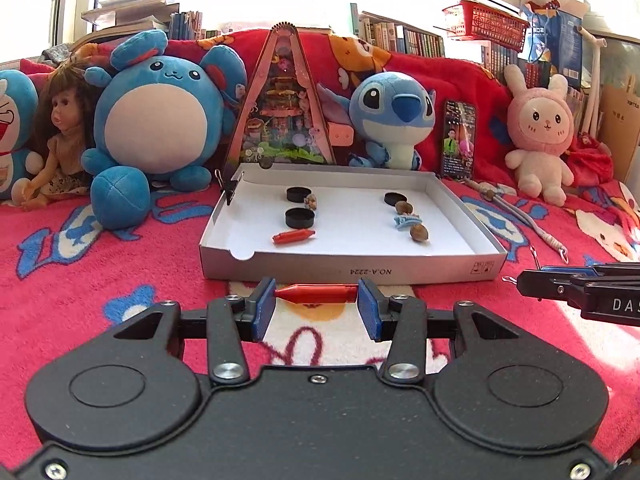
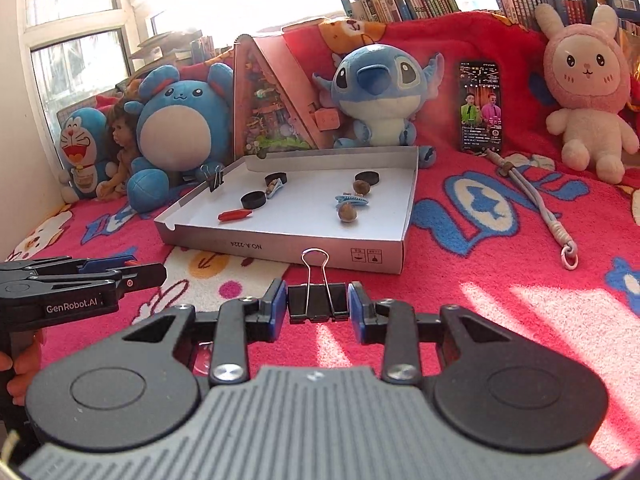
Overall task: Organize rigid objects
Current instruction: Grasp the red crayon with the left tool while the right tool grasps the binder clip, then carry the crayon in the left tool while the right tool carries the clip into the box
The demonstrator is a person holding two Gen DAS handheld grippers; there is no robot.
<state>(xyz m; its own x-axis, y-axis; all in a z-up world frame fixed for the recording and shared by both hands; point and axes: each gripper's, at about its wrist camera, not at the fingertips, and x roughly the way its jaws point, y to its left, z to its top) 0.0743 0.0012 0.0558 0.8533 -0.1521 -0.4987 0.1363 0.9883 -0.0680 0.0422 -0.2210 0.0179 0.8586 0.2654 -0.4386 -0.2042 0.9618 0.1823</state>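
- My left gripper (image 1: 317,295) has its blue pads clamped on the two ends of a red crayon-shaped piece (image 1: 316,294). Its long axis runs straight across the jaws, pointed tip toward the left pad, and it sits just in front of the near wall of the white cardboard tray (image 1: 352,270).
- My right gripper (image 2: 317,300) is squeezed onto a black binder clip (image 2: 317,299), one pad on each side. The clip's wire handle stands upright and overlaps the tray's front wall in that view.
- Only the left wrist view shows the held crayon piece in full. From the right wrist I get the left gripper side-on, with just a sliver of red peeking out.
- The right wrist view is the only one showing the clip properly. The left cam only catches the right gripper's tips at the edge of frame, with a bit of wire.
- Inside the tray there's a second red piece (image 1: 293,236) lying left-right near the front, black round caps (image 1: 299,218), a blue hair clip (image 1: 406,221) and some brown nuts (image 1: 419,233).
- Another binder clip (image 2: 216,178) is clipped on the tray's left wall.
- Everything sits on a red patterned blanket (image 1: 120,272) with plush toys (image 1: 156,120) lined up behind.
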